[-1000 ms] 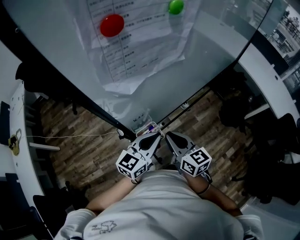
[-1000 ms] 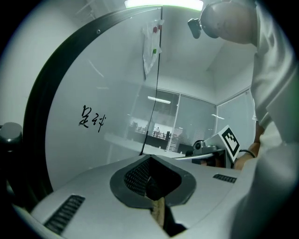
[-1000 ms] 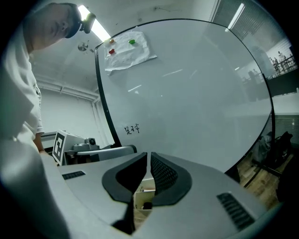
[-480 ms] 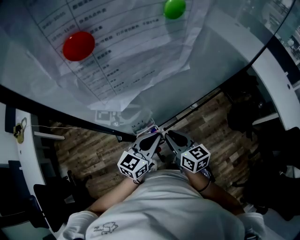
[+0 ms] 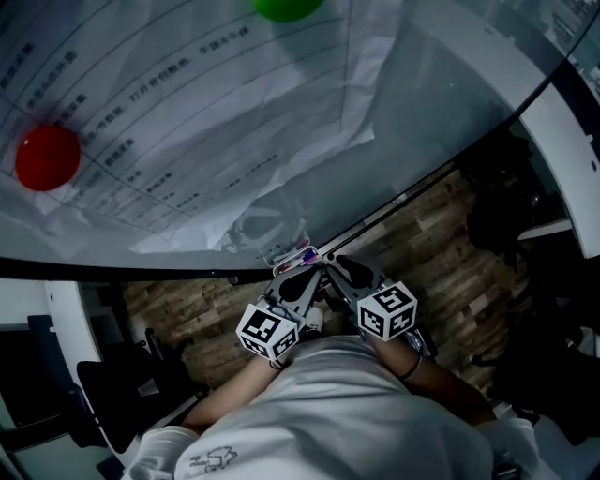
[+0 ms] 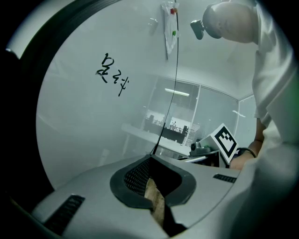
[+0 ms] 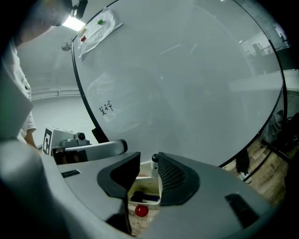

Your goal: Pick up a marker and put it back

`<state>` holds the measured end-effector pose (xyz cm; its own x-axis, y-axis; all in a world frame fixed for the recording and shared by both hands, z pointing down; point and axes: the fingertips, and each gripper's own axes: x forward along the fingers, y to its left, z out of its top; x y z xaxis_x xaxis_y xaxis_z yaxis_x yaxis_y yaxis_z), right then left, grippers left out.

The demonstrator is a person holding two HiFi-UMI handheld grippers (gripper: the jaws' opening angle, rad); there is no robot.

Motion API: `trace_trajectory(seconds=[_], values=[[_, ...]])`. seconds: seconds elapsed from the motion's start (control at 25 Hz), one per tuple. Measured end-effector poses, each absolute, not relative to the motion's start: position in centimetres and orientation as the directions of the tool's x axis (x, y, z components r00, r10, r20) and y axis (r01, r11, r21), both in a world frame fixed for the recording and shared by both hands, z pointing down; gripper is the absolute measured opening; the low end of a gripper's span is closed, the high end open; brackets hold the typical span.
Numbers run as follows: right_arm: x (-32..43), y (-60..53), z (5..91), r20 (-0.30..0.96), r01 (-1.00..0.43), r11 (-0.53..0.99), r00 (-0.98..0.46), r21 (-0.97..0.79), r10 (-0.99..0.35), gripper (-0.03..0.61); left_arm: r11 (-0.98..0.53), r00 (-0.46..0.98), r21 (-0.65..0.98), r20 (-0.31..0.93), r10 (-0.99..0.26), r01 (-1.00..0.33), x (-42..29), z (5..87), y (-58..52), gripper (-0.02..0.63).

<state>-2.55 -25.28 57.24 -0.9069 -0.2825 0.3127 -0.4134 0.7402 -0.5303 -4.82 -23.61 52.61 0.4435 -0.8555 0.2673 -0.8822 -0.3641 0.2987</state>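
A white marker with a dark cap (image 7: pixel 154 164) stands upright in the small marker tray (image 7: pixel 145 186) at the whiteboard's lower edge. My right gripper (image 7: pixel 149 158) is around it. Its jaws are opening: the marker stands against the right pad and the left pad stands clear of it. More markers lie in the tray, with a red magnet (image 7: pixel 141 211) below it. In the head view both grippers point at the tray (image 5: pixel 292 253). My left gripper (image 6: pixel 152 158) is shut on nothing, beside the right gripper (image 5: pixel 328 266).
The whiteboard (image 5: pixel 441 84) fills the upper head view. It carries printed sheets (image 5: pixel 216 122), a red magnet (image 5: pixel 47 157) and a green magnet (image 5: pixel 286 7). Handwriting (image 6: pixel 112 77) marks the board. Wood flooring (image 5: pixel 441 234) lies below, and dark chairs (image 5: pixel 511 202) stand at the right.
The head view has swung toward the board, so the red and green magnets slid left and up in the picture. Both grippers stay at the tray.
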Motion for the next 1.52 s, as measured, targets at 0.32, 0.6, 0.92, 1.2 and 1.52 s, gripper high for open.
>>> trace_trajectory(seconds=[0.32, 0.6, 0.92, 1.2, 1.52], values=[[-3.2, -25.8, 58.4, 0.317, -0.405, 0.729, -0.911, -0.553, -0.266, 0.121, -0.346, 0.435, 0.308, 0.294, -0.851, -0.886, -4.9, 53.6, -23.8, 0.006], [-4.1, -26.3, 59.3, 0.333, -0.408, 0.726, -0.908, -0.554, -0.255, 0.121, -0.344, 0.440, 0.315, 0.317, -0.840, -0.884, -5.2, 54.4, -24.0, 0.006], [-4.5, -26.3, 59.8, 0.358, -0.435, 0.712, -0.894, -0.551, -0.269, 0.085, -0.353, 0.448, 0.314, 0.321, -0.834, -0.881, -5.8, 54.5, -24.0, 0.006], [-4.4, -26.1, 59.4, 0.374, -0.468, 0.723, -0.876, -0.508, -0.304, 0.074, -0.381, 0.473, 0.316, 0.305, -0.826, -0.869, -6.1, 54.1, -23.6, 0.006], [-4.2, -25.8, 57.6, 0.353, -0.507, 0.720, -0.858, -0.474, -0.373, 0.074, -0.433, 0.515, 0.309, 0.271, -0.813, -0.847, -6.4, 52.9, -22.6, 0.006]])
